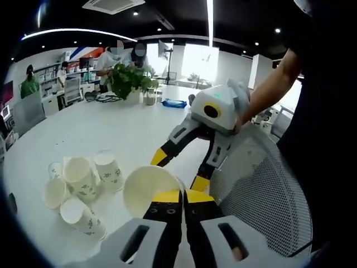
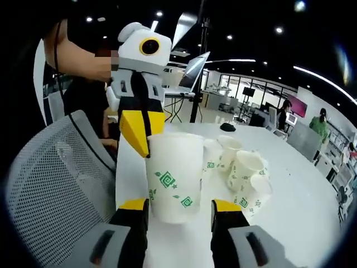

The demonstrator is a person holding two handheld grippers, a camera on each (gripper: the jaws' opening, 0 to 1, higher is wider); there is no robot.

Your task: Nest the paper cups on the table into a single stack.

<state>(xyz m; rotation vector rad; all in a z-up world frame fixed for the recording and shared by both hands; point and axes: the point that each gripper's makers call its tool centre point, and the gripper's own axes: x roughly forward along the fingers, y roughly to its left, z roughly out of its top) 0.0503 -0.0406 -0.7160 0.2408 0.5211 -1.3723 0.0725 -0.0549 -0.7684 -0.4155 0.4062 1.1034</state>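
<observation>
Paper cup (image 2: 174,176) w/ green print is being pinched at its rim by the left gripper (image 2: 139,137), jaws pressed onto the wall, just above the table (image 1: 111,125). Right gripper (image 2: 179,215) is sitting spread around the cup's base, seemingly not squeezing. Judging the next nest: keep the cup's axis lined up w/ its target, light grip so the rim isn't crushing. Loose cups (image 1: 78,187) are clustering nearby; mesh chair (image 1: 262,184) is crowding the near table edge, open room farther in.
</observation>
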